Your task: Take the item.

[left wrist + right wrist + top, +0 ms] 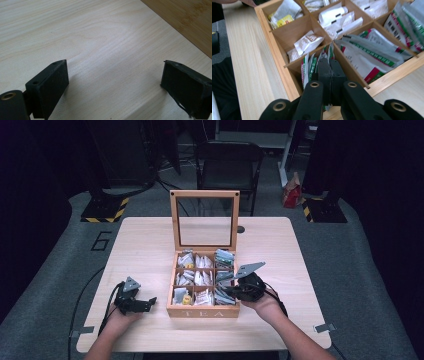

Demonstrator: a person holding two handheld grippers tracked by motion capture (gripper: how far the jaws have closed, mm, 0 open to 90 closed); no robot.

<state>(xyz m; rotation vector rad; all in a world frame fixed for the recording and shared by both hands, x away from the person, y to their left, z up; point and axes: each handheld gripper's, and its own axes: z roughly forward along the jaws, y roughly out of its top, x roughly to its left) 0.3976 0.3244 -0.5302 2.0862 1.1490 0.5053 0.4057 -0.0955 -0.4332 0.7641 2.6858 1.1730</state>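
Open room: we see bare tabletop on both sides of the open wooden tea box [202, 311]; the pale wooden table [145, 245] has rounded corners and a clear front strip.
Box: we note nine compartments, thin wooden dividers, and a glass-paned lid [204, 220] standing upright at the back.
Contents: we find white paper sachets and glossy green-and-white tea packets [367, 53], flat and crinkled.
Left gripper [145, 304]: we hold it low over the table, left of the box, jaws wide apart with nothing between.
Right gripper [331, 67]: we tip it down into the front right compartment, jaws pressed together among upright green-striped sachets [308, 67]; whether one is pinched we cannot tell.
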